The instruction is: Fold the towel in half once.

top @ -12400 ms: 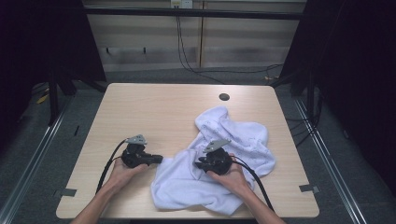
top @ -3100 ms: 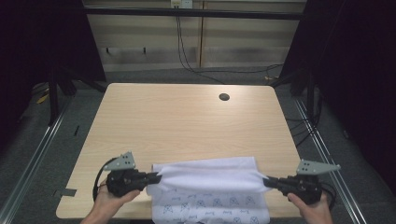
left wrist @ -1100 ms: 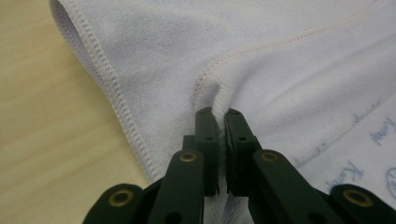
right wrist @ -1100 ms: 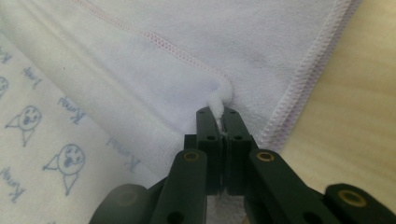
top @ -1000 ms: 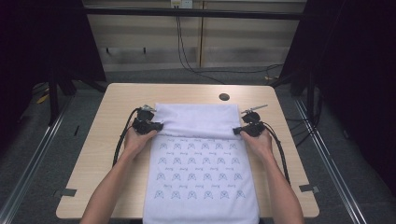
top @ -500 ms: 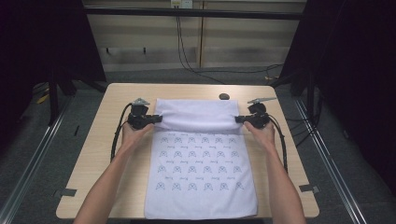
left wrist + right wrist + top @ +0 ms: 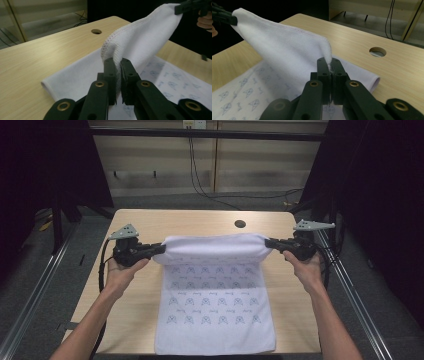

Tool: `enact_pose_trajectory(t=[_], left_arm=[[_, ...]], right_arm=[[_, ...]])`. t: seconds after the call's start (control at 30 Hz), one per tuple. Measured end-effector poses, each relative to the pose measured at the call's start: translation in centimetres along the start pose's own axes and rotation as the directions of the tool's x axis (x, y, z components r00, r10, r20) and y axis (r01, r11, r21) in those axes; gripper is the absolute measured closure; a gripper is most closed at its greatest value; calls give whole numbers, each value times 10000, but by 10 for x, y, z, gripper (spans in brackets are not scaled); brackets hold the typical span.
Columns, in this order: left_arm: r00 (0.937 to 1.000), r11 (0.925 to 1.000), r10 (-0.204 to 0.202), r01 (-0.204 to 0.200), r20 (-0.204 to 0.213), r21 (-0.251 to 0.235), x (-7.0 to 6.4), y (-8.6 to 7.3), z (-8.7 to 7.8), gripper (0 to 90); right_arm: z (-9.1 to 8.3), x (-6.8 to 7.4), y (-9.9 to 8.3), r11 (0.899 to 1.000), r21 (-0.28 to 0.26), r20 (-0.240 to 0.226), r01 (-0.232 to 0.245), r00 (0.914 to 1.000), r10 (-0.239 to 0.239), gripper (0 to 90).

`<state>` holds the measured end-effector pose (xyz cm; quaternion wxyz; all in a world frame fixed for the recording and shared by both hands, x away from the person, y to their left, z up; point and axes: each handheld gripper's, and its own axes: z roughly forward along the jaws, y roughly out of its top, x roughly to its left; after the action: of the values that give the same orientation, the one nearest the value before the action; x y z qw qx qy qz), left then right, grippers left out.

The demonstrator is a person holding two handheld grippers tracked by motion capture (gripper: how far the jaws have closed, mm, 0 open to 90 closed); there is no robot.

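Two tongs, left tongs (image 7: 159, 249) and right tongs (image 7: 270, 242), each clamped on a raised corner of the white towel (image 7: 215, 305) between them.

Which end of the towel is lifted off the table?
The far end of the towel, pinched between the left claw and right claw; the near end lies flat.

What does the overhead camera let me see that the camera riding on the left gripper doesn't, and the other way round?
High view alone: both forearms, the whole printed towel hanging past the table's near edge, and the left gripper and right gripper stretching its folded-back far edge between them.

Left gripper view alone: the close-up grip, the two black jaws closed on a bunched corner with its stitched hem, and the rolled fold lying on the wood.

Both: the towel raised at its corners, the small blue print, the round hole in the tabletop, and the right gripper pinching the opposite corner.
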<state>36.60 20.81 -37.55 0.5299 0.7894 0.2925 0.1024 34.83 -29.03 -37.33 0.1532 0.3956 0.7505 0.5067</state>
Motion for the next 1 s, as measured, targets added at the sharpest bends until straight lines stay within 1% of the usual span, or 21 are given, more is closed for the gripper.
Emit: enact_pose_trajectory(t=[0.03, 0.07, 0.1, 0.2, 0.23, 0.27, 0.33, 0.37, 0.43, 0.47, 0.53, 0.57, 0.6, 0.63, 0.7, 0.73, 0.77, 0.8, 0.83, 0.93, 1.0], left_arm=[[10000, 10000, 89, -89, 4, -34, -3, 2, -4, 848], [9995, 9995, 299, -298, 111, -80, -7, 8, -12, 848], [9994, 9992, 343, -341, 102, -186, -11, 13, -18, 848], [9989, 9973, 458, -450, 119, -581, -20, 23, -34, 850], [9988, 9968, 490, -484, 77, -642, -25, 24, -38, 850], [9977, 9964, 677, -670, 105, -517, -29, 24, -40, 850], [9960, 9955, 884, -880, 89, -354, -39, 14, -43, 848], [9956, 9957, 898, -891, 273, -255, -44, 7, -42, 847], [9950, 9957, 922, -922, 389, -3, -49, -6, -40, 848], [9953, 9966, 812, -819, 521, 107, -50, -14, -39, 848], [9961, 9982, 596, -592, 655, -75, -51, -24, -39, 848], [9955, 9991, 413, -400, 852, -170, -52, -30, -38, 848], [9954, 9992, 390, -377, 876, -161, -53, -34, -37, 848], [9953, 9992, 385, -379, 885, -84, -55, -40, -35, 848], [9928, 9995, 252, -274, 1175, 172, -58, -56, -32, 846], [9919, 9985, 378, -423, 1211, 349, -60, -63, -31, 843], [9906, 9988, 361, -401, 1317, 277, -61, -71, -30, 839], [9908, 9996, 204, -229, 1334, 174, -61, -77, -29, 838], [9902, 9999, -134, 119, 1388, 121, -60, -88, -26, 838], [9900, 9956, -159, 27, 1404, 935, -62, -106, -18, 837], [9877, 9904, -138, -80, 1556, 1381, -66, -113, -17, 832]], right_arm=[[-5, 4, 3, 10000, -26, -209, 30, 9998, -30, 881], [-8, 7, 6, 9997, 113, -237, 220, 9995, -217, 881], [-13, 13, 11, 9980, 245, -175, 585, 9982, -581, 881], [-25, 25, 25, 9956, 84, -248, 930, 9954, -928, 881], [-29, 29, 28, 9953, 4, -317, 973, 9948, -972, 881], [-33, 34, 30, 9938, -110, -408, 1105, 9930, -1109, 881], [-42, 46, 27, 9876, -135, -396, 1563, 9868, -1567, 881], [-46, 51, 22, 9832, -202, -423, 1812, 9824, -1819, 881], [-50, 56, 9, 9819, -63, -435, 1893, 9809, -1894, 881], [-52, 57, 3, 9822, 22, -457, 1879, 9812, -1876, 881], [-56, 57, -10, 9840, 125, -399, 1776, 9834, -1770, 881], [-60, 56, -18, 9872, -19, -493, 1593, 9860, -1592, 881], [-64, 56, -27, 9913, -255, -690, 1294, 9890, -1309, 881], [-65, 57, -32, 9918, -274, -810, 1246, 9887, -1265, 880], [-65, 63, -46, 9900, 23, -913, 1411, 9859, -1403, 879], [-65, 67, -57, 9868, 216, -1037, 1605, 9821, -1575, 879], [-64, 71, -66, 9853, 373, -1258, 1670, 9789, -1611, 878], [-64, 74, -75, 9852, 523, -1387, 1629, 9782, -1544, 877], [-62, 76, -82, 9860, 633, -1461, 1546, 9787, -1441, 877], [-56, 81, -114, 9854, 1287, -1900, 1115, 9780, -859, 874], [-53, 82, -126, 9762, 1801, -1954, 1205, 9771, -845, 870]])
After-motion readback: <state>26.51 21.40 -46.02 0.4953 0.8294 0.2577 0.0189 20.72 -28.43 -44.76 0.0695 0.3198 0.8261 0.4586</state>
